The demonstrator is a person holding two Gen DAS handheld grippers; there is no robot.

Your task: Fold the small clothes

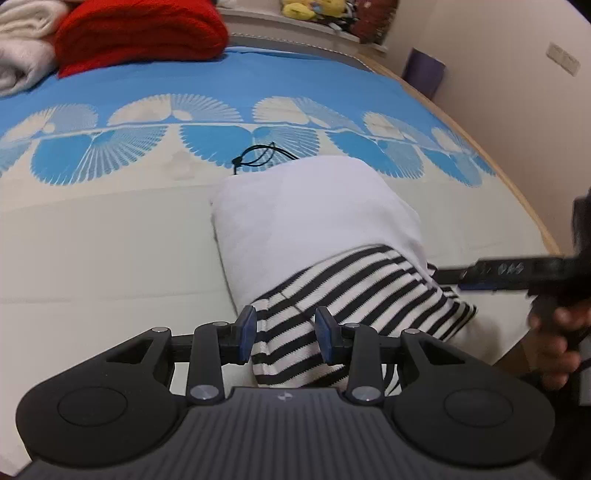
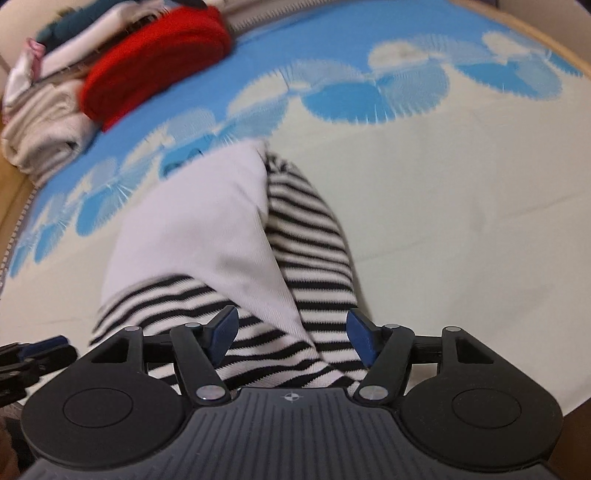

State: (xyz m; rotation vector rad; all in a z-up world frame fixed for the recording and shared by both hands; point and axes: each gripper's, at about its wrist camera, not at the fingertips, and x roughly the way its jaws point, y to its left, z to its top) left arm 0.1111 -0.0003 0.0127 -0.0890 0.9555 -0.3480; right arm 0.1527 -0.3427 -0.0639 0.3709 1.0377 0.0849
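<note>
1. At far left, we saw a stack of folded clothes, cream and white, with a folded red knit beside it, on the blue band of the bedspread.
2. We found the left gripper poised low over the striped hem, its blue pads partly apart and pressing nothing, stripes showing between them.
3. The small white garment with black-and-white striped trim lay partly folded on the cream part of the bedspread, near its middle, a black cord just beyond it.
4. We saw the right gripper with jaws spread wide above the striped cloth, gripping nothing.
5. At far right, a hand held that gripper's handle.
</note>
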